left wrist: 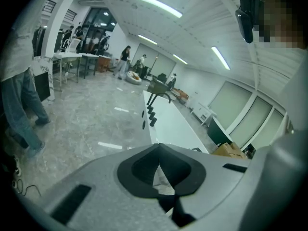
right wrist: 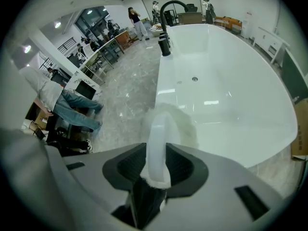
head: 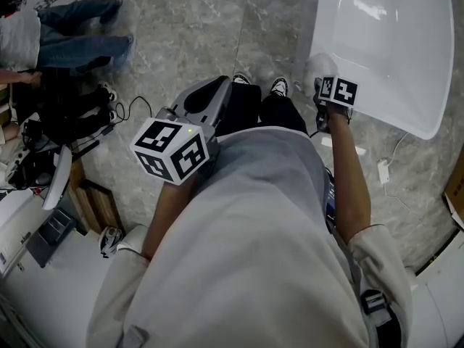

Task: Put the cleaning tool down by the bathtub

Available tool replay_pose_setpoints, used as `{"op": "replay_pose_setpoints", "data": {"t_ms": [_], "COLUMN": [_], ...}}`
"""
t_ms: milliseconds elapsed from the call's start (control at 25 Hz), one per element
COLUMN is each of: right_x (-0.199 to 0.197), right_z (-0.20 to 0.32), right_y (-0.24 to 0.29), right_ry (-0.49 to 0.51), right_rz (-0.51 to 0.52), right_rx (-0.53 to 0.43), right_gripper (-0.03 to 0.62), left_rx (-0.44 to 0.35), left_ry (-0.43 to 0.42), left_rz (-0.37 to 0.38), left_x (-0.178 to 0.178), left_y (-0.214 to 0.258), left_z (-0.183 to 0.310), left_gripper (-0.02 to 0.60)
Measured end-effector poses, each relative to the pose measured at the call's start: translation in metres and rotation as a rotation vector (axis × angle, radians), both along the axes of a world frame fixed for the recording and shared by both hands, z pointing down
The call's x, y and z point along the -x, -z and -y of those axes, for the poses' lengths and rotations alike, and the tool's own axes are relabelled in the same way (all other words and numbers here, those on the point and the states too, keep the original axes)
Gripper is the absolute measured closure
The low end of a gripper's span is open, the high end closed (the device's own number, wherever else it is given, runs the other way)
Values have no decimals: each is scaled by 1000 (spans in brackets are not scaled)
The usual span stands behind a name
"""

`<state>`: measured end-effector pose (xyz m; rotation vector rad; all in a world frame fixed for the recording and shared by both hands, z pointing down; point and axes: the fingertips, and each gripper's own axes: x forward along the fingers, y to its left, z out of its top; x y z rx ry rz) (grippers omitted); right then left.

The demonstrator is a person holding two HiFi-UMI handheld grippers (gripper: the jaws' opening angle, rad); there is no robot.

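Firstly, left of centre in the head view: left hand-held gripper [left wrist: 159, 163] held at the person's waist, jaws fully together, nothing between them. Upper centre: shoes [head: 279, 85] on the grey marble floor [head: 181, 35]. Upper right: right hand-held gripper [right wrist: 156, 165], pads pressed against both sides of the white handle of a fluffy tool [right wrist: 161, 129]. Tool sits just beside the white tub's [head: 391, 42] rim. Contact with the floor not discernible.
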<state>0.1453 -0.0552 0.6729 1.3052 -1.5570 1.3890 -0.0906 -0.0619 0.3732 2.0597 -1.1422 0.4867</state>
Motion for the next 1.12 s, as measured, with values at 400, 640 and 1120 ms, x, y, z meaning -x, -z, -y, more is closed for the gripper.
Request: {"op": "replay_pose_setpoints", "data": {"t_ms": [400, 640, 1120], "right_x": [2, 2, 1], "right_z": [2, 7, 1], "right_y": [9, 14, 30], "right_ry": [2, -8, -4], "right_rz": [22, 49, 109], "right_rx": [-5, -9, -22], "right_gripper": [468, 468, 470], "left_rx": [15, 12, 3], "left_ry": [-1, -1, -46], "left_rz": [-19, -17, -18], "left_x": [-2, -4, -20], "left_y": [-4, -4, -1], "left_z": [3, 9, 20], "left_gripper": [577, 577, 577]}}
